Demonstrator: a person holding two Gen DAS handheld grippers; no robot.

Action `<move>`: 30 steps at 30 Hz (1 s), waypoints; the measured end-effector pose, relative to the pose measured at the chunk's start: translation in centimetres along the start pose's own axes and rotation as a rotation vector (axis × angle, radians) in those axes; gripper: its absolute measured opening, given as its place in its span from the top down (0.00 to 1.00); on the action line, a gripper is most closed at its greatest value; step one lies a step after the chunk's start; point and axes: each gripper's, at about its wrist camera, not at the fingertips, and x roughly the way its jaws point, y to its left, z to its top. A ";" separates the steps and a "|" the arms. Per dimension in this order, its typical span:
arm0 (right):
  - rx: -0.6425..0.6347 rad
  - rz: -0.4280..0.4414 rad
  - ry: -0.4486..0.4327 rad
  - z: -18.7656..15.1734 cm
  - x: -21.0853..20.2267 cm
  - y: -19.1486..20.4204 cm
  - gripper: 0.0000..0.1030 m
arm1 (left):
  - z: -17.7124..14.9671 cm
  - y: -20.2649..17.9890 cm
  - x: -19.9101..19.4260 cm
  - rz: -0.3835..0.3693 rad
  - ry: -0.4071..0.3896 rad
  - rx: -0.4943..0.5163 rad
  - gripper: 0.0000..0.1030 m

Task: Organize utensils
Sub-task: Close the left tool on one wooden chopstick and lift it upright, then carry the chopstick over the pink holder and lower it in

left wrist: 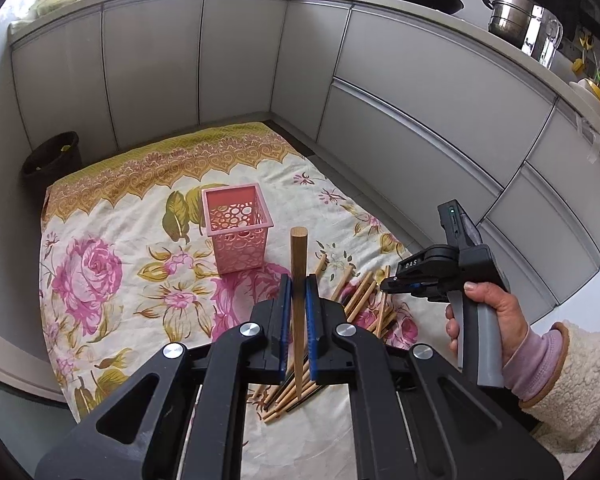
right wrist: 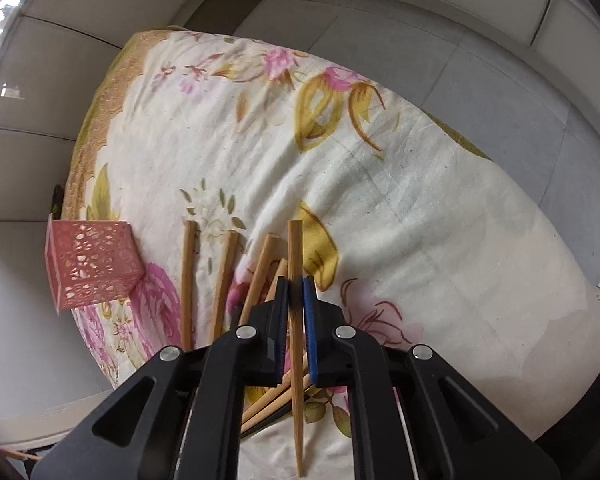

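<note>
- A dark bin (left wrist: 52, 156) stands on the floor at the far left, just off the flowered cloth (left wrist: 112, 216), well apart from the work.
- The pink holder (left wrist: 238, 232), a square perforated cup, stands upright on the cloth left of centre with its mouth open to the top; nothing crowds its rim, so there is free room to come in from above.
- The left tool (left wrist: 299, 288) is clamped on a round-ended wooden chopstick (left wrist: 299, 256), pads pressing both sides. The stick stands almost upright and is held above the pile, near and a little right of the holder. My guess is that the upright hold is meant to let it drop end-first into the cup.
- The loose chopsticks (left wrist: 356, 296) lie fanned on the cloth right of the holder, overlapping one another at the near ends, so single sticks are harder to reach there than at their spread far tips.
- The right tool (right wrist: 296, 292), held in a hand (left wrist: 496, 312) at the right, is closed on a square-ended chopstick (right wrist: 295, 248) picked from that pile; whether it is already clear of the cloth I cannot tell.
- Cabinet doors (left wrist: 420, 92) wall the far and right sides; the cloth's right part lies bare.
</note>
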 end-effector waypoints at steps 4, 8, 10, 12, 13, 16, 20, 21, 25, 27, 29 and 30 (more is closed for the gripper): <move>-0.166 0.090 -0.114 -2.5 -4.5 1.9 0.92 | 0.1 -0.3 -1.4 0.005 -0.076 -0.032 0.94; -0.355 0.183 -0.236 -5.6 -9.9 4.1 0.92 | 0.9 -0.5 -2.5 0.015 -0.140 -0.086 0.94; -0.418 0.217 -0.288 -6.7 -12.1 5.1 0.92 | 1.7 -0.5 -3.2 0.021 -0.175 -0.113 0.94; -0.465 0.261 -0.334 -7.2 -14.6 6.0 0.92 | 2.8 -0.4 -4.0 0.039 -0.215 -0.142 0.94; -0.478 0.283 -0.352 -7.3 -15.7 6.4 0.92 | 3.5 -0.3 -4.4 0.056 -0.238 -0.153 0.94; -0.502 0.350 -0.395 -7.2 -18.5 7.6 0.92 | 6.0 0.2 -5.5 0.092 -0.302 -0.184 0.94; -0.513 0.415 -0.431 -6.3 -21.2 8.9 0.92 | 9.2 0.8 -5.7 0.164 -0.364 -0.210 0.94; -0.516 0.425 -0.442 -6.0 -21.8 9.2 0.92 | 9.8 1.1 -5.3 0.183 -0.375 -0.219 0.94; -0.518 0.443 -0.475 -4.5 -23.0 10.2 0.92 | 11.0 2.3 -2.8 0.252 -0.376 -0.241 0.94; -0.513 0.451 -0.487 -3.6 -23.3 10.5 0.92 | 11.3 3.1 -1.0 0.279 -0.358 -0.250 0.94; -0.505 0.459 -0.498 -2.9 -23.3 10.8 0.92 | 11.2 4.0 0.7 0.287 -0.339 -0.260 0.94; -0.503 0.463 -0.504 -2.4 -23.4 11.1 0.92 | 11.0 4.4 1.8 0.290 -0.326 -0.265 0.94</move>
